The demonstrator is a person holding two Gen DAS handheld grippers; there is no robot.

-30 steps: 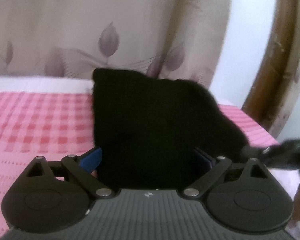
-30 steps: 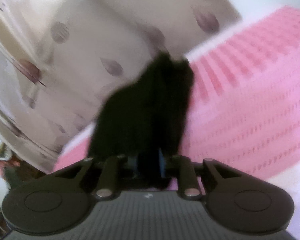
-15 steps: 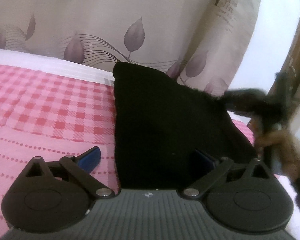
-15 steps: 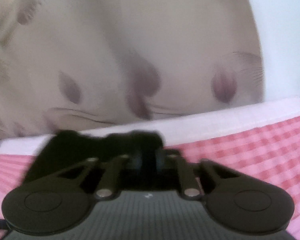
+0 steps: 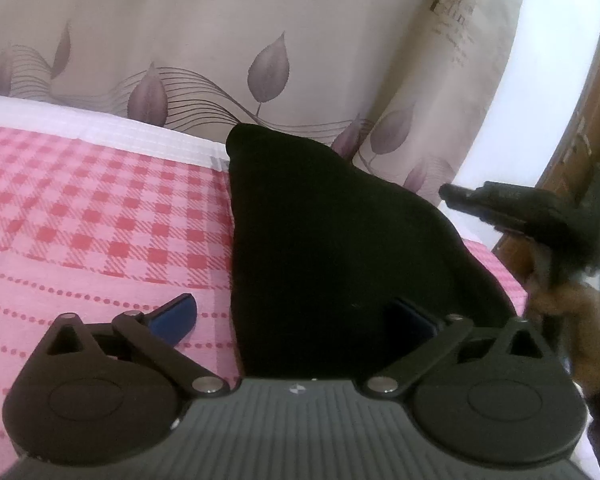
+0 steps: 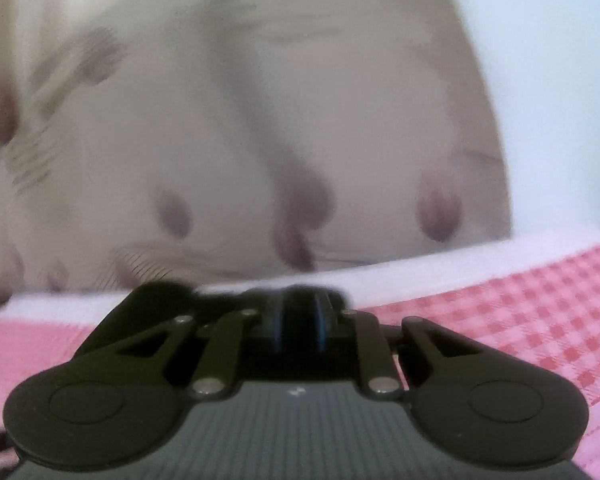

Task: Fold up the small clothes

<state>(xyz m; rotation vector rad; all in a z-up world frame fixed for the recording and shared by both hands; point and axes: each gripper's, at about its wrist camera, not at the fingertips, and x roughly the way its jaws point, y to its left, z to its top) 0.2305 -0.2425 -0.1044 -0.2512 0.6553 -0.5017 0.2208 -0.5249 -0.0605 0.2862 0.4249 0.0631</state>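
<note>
while the black garment (image 5: pixel 332 248) lies as a flattened wedge on the checked bedspread (image 5: pixel 80 208), left gripper (image 5: pixel 296 316) jaws are spreading wide over it and right gripper (image 6: pixel 298 320) jaws, nearly together, are parting with nothing visibly between; folding looks partly complete.

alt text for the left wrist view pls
A black garment lies on a pink checked bedsheet between the wide, opening jaws of the left gripper, neither pad pressing it. The right gripper hovers at right before a leaf-print curtain.
</note>
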